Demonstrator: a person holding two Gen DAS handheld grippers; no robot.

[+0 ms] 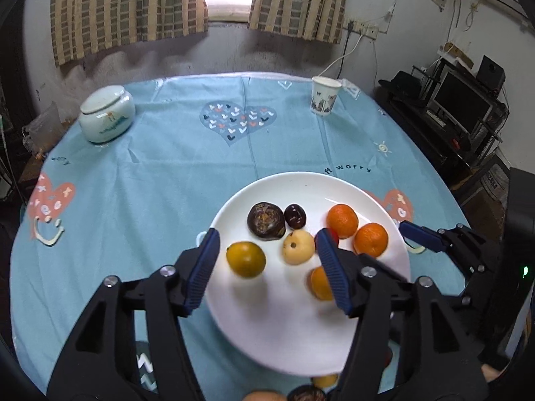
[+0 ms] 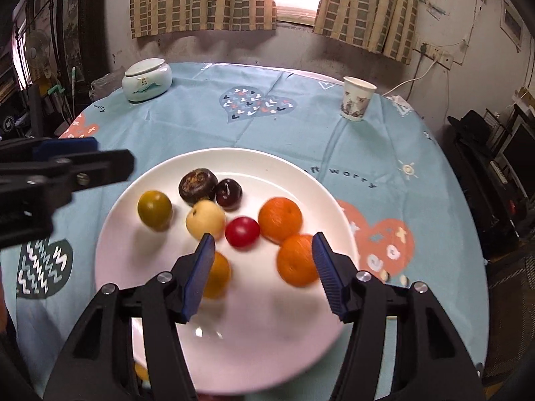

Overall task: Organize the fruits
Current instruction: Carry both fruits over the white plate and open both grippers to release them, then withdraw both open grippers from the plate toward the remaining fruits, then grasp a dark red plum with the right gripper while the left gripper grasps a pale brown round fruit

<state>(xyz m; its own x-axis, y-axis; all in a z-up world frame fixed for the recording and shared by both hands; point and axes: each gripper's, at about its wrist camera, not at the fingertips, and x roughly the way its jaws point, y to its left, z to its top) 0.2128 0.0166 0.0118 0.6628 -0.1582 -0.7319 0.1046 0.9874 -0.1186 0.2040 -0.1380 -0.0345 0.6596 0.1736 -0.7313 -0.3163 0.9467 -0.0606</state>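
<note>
A white plate (image 1: 277, 334) (image 2: 267, 351) on the blue tablecloth carries several fruits. At its back lie two dark ones (image 1: 266, 221) (image 2: 197, 185), with a yellow-green one (image 1: 245, 259) (image 2: 154, 210) and a pale one (image 1: 298, 246) (image 2: 205, 219) in front of them. Two oranges (image 1: 341, 220) (image 2: 280, 219) sit to the right, and the right wrist view also shows a red fruit (image 2: 242, 231). My left gripper (image 1: 267, 234) hovers open over the plate; its pads touch nothing. My right gripper (image 2: 263, 236) is open too, with the nearer orange (image 2: 297, 260) close to its right finger.
A lidded ceramic jar (image 1: 107, 113) (image 2: 146, 78) stands at the back left, a paper cup (image 1: 324, 95) (image 2: 357, 98) at the back right. More fruit (image 1: 306, 394) lies near the table's front edge. Dark shelving with a monitor (image 1: 464, 103) stands right of the table.
</note>
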